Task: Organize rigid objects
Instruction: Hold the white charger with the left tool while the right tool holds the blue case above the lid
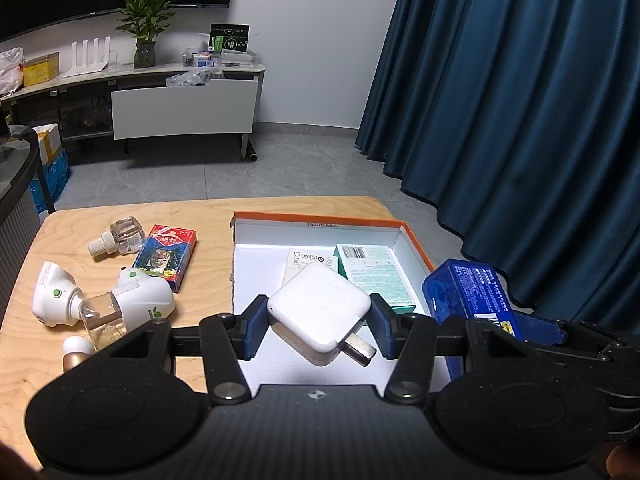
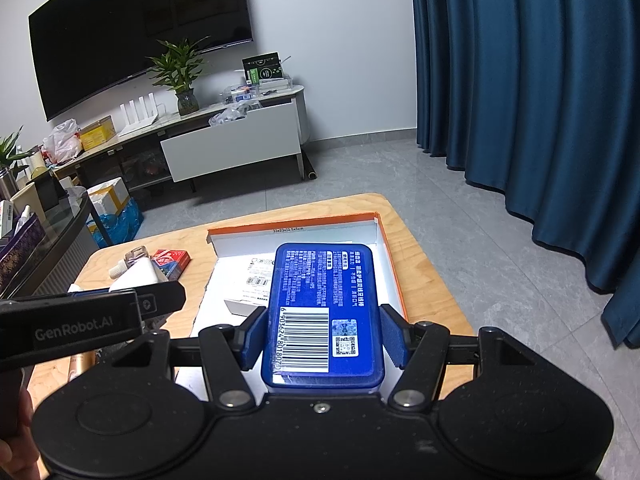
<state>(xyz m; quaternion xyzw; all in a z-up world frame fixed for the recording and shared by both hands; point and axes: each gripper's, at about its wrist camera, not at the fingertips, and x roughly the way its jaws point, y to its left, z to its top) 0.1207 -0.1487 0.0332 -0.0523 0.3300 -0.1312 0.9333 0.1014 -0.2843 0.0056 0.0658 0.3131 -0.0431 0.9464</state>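
Note:
My left gripper is shut on a white plug charger, its metal prongs pointing lower right, held above the orange-rimmed white box. My right gripper is shut on a blue plastic case with a barcode label, also over that box. In the left wrist view the blue case shows at the right. Two cartons lie in the box: a white one and a green-white one. The left gripper's body crosses the right wrist view at the left.
On the wooden table left of the box lie a card pack, a clear bottle with white cap, two white plug-in diffusers and a gold-capped item. Blue curtains hang at right.

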